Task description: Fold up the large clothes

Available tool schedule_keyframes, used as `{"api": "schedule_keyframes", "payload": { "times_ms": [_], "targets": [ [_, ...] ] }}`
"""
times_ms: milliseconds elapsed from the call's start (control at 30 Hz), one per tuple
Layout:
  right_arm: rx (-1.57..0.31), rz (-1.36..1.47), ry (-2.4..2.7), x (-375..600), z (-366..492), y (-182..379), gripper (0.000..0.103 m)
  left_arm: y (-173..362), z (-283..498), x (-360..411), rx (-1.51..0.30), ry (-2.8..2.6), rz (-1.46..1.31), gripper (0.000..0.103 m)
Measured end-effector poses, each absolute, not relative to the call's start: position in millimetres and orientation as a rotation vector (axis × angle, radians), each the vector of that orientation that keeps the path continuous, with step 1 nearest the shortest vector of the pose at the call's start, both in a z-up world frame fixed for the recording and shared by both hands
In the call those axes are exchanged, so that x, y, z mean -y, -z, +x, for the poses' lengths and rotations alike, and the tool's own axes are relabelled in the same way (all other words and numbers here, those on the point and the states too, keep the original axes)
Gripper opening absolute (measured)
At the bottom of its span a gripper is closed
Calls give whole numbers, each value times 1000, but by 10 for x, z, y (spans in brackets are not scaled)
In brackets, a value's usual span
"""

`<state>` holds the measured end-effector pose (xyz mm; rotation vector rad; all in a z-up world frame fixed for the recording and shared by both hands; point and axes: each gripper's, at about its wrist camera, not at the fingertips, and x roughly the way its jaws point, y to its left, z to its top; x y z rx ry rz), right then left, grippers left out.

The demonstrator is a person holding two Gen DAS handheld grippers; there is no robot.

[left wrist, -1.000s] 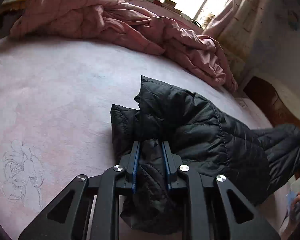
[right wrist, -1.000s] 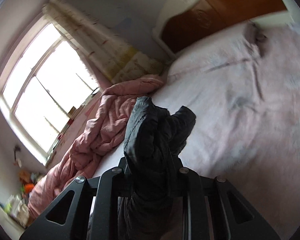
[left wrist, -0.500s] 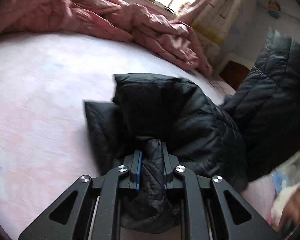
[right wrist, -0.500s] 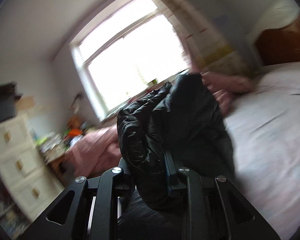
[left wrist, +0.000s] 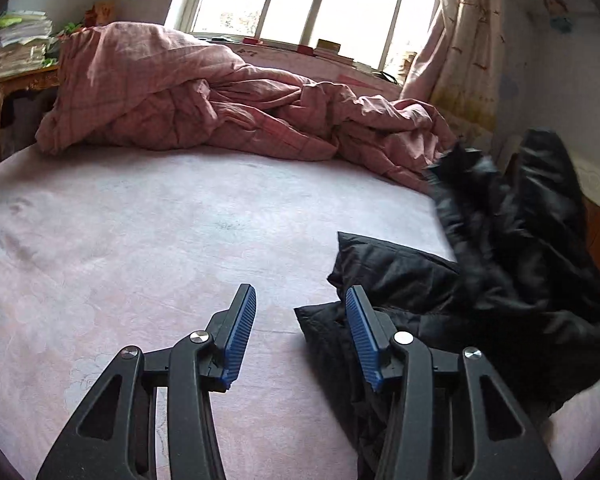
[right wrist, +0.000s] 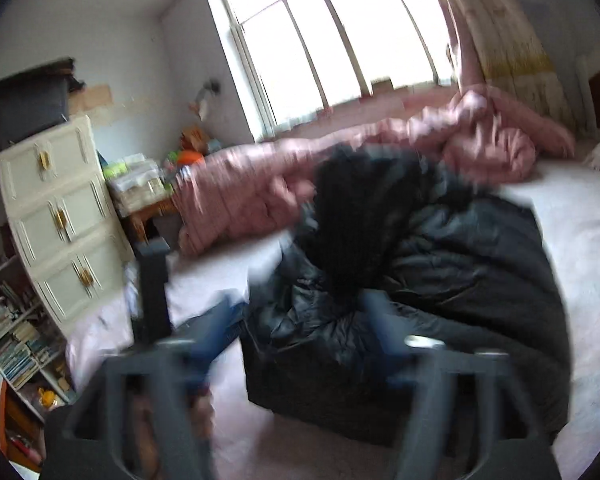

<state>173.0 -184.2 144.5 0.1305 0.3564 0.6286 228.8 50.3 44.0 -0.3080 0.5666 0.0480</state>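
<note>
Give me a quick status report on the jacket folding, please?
Left gripper opening, nothing between pads. Right gripper opening, blurred, jacket just ahead, not pinched. Jacket bunched on bed. Pink quilt behind, not in the way.

No readable text, labels or numbers — book spines too blurred to make out.
</note>
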Motion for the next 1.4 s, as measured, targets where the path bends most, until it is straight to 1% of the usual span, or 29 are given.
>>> {"api": "schedule_keyframes", "payload": {
  "times_ms": [100, 200, 333, 433, 533, 633, 700, 733, 767, 833, 900, 933, 967, 1033, 1100, 1200, 1300, 1400],
  "targets": [
    [-246, -25, -428, 1954, 1670, -1645, 83, -409, 2288, -453, -577, -39, -283, 46],
    [-269, 19, -268, 2238, 1956, -1630, 83, -431, 2288, -433, -569, -31, -280, 46],
    [-452, 222, -105, 2864, 2584, -1338, 83, -422, 2286, -345, -583, -9, -247, 46],
    [-577, 369, -187, 3111, 2832, -1102, 81, -391, 2317, -340, -602, -12, -246, 46],
    [-652, 326, -284, 2940, 2892, -949, 80, -416, 2275, -391, -573, -7, -270, 46],
    [-662, 208, -322, 2574, 2796, -882, 80, -613, 2043, -375, -416, -10, -242, 46],
    [-659, 181, -343, 2408, 2711, -853, 80, -778, 1811, -369, -274, -34, -219, 55],
    [-659, 157, -353, 2338, 2674, -836, 80, -851, 1689, -375, -203, -41, -219, 66],
    [-656, 133, -360, 2276, 2639, -819, 80, -921, 1574, -376, -137, -35, -220, 72],
    [-649, 95, -372, 2170, 2604, -822, 80, -1059, 1455, -339, -87, 27, -210, 74],
    [-639, 70, -386, 2081, 2548, -836, 80, -1198, 1450, -225, -107, 81, -180, 76],
    [-636, 58, -407, 2040, 2503, -847, 80, -1241, 1470, -143, -125, 91, -162, 78],
    [-635, 44, -429, 1990, 2478, -849, 80, -1278, 1524, -64, -157, 87, -141, 80],
    [-633, 22, -462, 1920, 2427, -869, 80, -1296, 1696, 68, -237, 77, -115, 80],
    [-636, 24, -477, 1902, 2424, -874, 80, -1239, 1952, 165, -341, 65, -115, 80],
    [-651, 56, -507, 1941, 2458, -868, 80, -1080, 2225, 263, -446, 86, -150, 80],
    [-628, 44, -484, 1993, 2361, -898, 80, -919, 2338, 357, -487, -28, -75, 80],
    [-563, 57, -390, 2126, 2258, -981, 80, -747, 2391, 323, -518, -81, -42, 80]
  ]
}}
